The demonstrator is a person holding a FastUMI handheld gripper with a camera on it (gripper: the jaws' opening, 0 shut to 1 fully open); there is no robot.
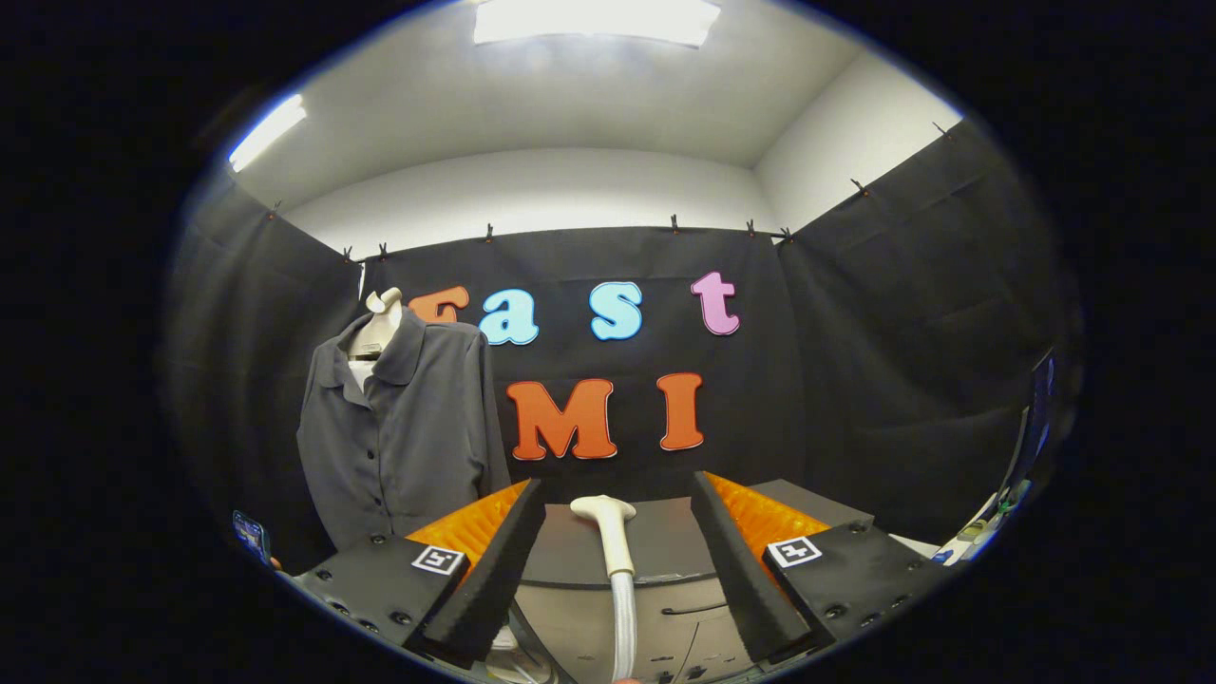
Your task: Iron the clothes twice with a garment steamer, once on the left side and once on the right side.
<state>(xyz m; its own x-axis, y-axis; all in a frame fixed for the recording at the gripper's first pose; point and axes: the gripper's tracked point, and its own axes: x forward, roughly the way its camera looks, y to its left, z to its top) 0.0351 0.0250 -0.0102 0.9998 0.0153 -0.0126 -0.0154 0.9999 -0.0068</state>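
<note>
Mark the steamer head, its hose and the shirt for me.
steamer head (602, 513), gripper view, on its rounded top, between the open gripper's (617, 560) fingers.
hose (623, 622), gripper view, mid-length.
shirt (408, 437), gripper view, on its front panel.

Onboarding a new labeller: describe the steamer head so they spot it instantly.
Start at the dark grey shirt hanging on a pale mannequin against the black cloth wall. Nearer the camera, the open tool frames a grey cabinet top. Standing upright between the fingers, untouched, is the steamer head: cream, flared on top, on a ribbed whitish hose.
</note>
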